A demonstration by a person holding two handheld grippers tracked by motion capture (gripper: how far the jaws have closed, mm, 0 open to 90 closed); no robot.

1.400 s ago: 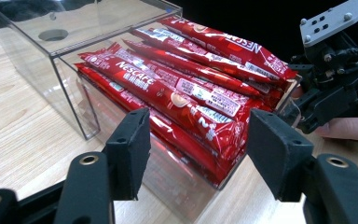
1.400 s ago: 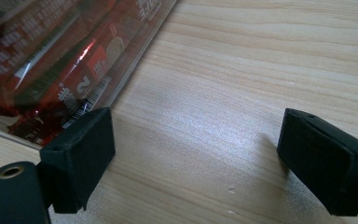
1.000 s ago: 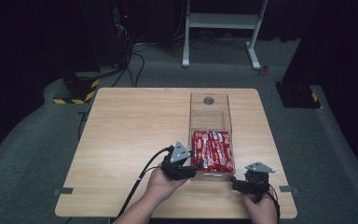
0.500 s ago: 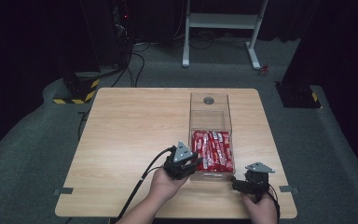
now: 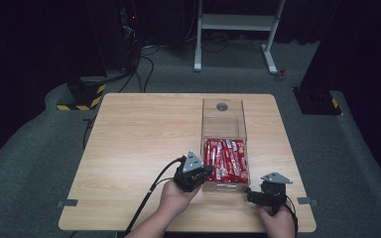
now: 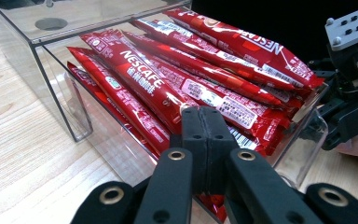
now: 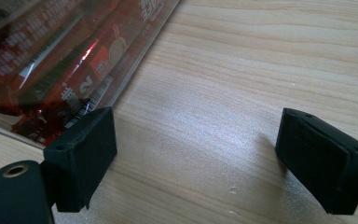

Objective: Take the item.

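Red Nescafé sachets lay stacked lengthwise in the near half of a clear box on the desk's right, one end pinched between my left fingers.

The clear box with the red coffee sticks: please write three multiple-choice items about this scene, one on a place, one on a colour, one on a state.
1. Where in the clear box do the coffee sticks lie?
A. the near compartment
B. the far compartment
C. both compartments

2. What colour are the stick wrappers?
A. green
B. red
C. yellow

3. How do the jaws of the left gripper stand?
A. wide open over the bare table
B. removed
C. closed together at the near end of a stick

Answers:
1 A: the high view shows the sticks at the person's end, and the far part holds none.
2 B: the left gripper view shows red Nescafe wrappers.
3 C: there the two black jaws meet; they have just been closing, and a stick's end seems pinched between them.
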